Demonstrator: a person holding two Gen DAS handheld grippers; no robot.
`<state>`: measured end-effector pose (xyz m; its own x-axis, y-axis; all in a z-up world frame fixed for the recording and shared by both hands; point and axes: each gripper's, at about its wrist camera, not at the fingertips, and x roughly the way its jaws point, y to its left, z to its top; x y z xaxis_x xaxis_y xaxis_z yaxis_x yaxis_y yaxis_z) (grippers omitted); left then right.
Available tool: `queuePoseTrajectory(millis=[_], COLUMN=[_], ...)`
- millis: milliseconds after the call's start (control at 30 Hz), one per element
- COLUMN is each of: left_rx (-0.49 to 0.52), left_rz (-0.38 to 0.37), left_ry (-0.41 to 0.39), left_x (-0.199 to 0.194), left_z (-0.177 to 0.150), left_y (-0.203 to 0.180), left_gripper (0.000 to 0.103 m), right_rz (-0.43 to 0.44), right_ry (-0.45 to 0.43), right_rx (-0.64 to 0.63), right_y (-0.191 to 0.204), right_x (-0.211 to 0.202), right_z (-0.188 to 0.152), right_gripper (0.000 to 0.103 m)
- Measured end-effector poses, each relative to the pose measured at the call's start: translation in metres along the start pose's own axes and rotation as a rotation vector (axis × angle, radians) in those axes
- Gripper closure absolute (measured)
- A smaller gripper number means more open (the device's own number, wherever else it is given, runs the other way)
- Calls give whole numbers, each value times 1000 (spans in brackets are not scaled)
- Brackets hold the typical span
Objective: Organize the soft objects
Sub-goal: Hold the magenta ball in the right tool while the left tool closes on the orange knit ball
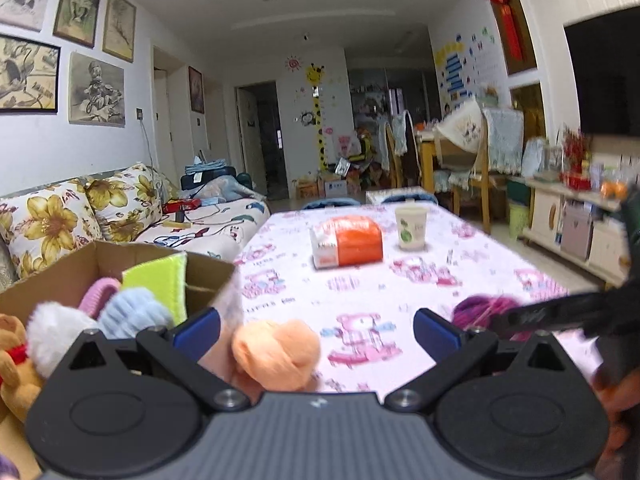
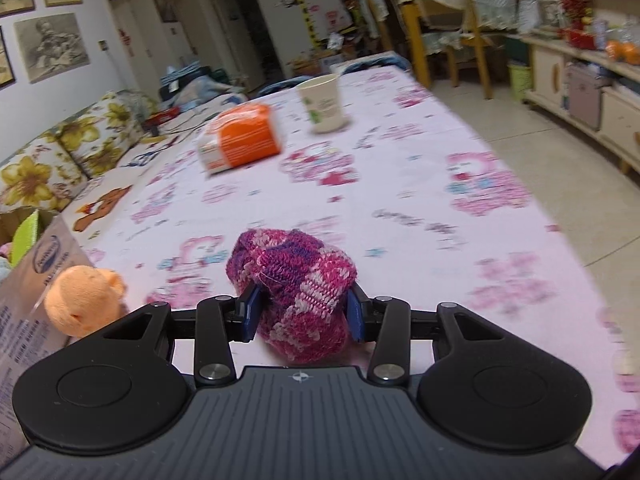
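Note:
My right gripper (image 2: 304, 314) is shut on a pink and purple knitted item (image 2: 294, 276) just above the table; it also shows in the left wrist view (image 1: 486, 310). My left gripper (image 1: 316, 330) is open, with an orange plush toy (image 1: 276, 354) between its fingers, nearer the left one; the toy also shows in the right wrist view (image 2: 82, 300). A cardboard box (image 1: 204, 280) at the left holds a white pompom (image 1: 60, 330), a light blue plush (image 1: 134, 312), a pink item (image 1: 98, 294), a green cloth (image 1: 160, 280) and a brown bear (image 1: 12, 360).
The table has a pink-patterned cloth (image 1: 400, 292). An orange and white pack (image 1: 346, 242) and a paper cup (image 1: 411, 227) stand further back. A flowered sofa (image 1: 80, 216) is at the left, chairs and a low cabinet (image 1: 572, 216) at the right.

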<state>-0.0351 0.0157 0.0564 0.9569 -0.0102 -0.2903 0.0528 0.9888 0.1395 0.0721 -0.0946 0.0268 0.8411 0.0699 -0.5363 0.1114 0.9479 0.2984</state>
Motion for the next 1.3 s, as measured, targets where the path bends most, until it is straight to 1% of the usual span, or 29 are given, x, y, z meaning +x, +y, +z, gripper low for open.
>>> queuePoseTrajectory(millis=[67,167,233,267,300,333,367,433,500,567,600,700,800,900,967,1033,1100,1133,1167,1200,1267,1300], left_rx=[27,48,41,35,30,27,26,23,11,-5,-9,-3,22,31,63,93,113,120,127,135,153,165], left_rz=[33,84,114,125,137,152,166,189,208,221,224,226,186,118,35,-82,-187,-218,-227,-216,-177,-147], left_ry=[20,60,85,101,116,131,144,163,183,189,190,191,187,161,126,102,101,105,103,89,40,21], left_x=[6,21,30,37,41,47,52,62,70,77,79,85,91,91,87,80,72,69,65,59,48,45], left_z=[-4,-10,-12,-13,-15,-17,-19,-21,-20,-18,-17,-16,-17,-17,-15,-13,-12,-11,-11,-11,-11,-10], left_y=[-11,-20,-21,-20,-21,-20,-20,-19,-18,-16,-15,-13,-16,-17,-24,-34,-43,-46,-48,-49,-48,-44], left_gripper=[1,1,1,1,1,1,1,2,2,2,2,2,1,1,1,1,1,1,1,1,1,1], right_rz=[-17,-5,7,12,13,11,6,13,24,44,57,71,73,61,51,44,41,40,45,55,73,81], right_ry=[-14,-16,-9,-8,-9,-10,-11,-10,-12,-3,1,14,11,-5,-27,-41,-50,-51,-47,-42,-34,-30], right_rx=[1,10,20,21,16,6,-3,-10,-2,12,19,33,41,46,47,51,54,55,57,61,72,72], right_y=[-6,-11,-10,-12,-11,-10,-9,-14,-21,-22,-22,-21,-19,-21,-23,-26,-30,-31,-32,-33,-33,-33], right_x=[-4,-2,0,-2,-2,-2,-2,-7,-14,-13,-13,-9,-8,-10,-12,-14,-15,-15,-14,-14,-15,-14], right_z=[0,-2,-2,-3,-3,-4,-4,-5,-8,-8,-8,-9,-9,-5,-3,0,2,2,1,1,-1,-1], right_gripper=[51,50,46,45,40,31,27,12,4,3,1,0,0,0,0,0,0,0,0,0,0,0])
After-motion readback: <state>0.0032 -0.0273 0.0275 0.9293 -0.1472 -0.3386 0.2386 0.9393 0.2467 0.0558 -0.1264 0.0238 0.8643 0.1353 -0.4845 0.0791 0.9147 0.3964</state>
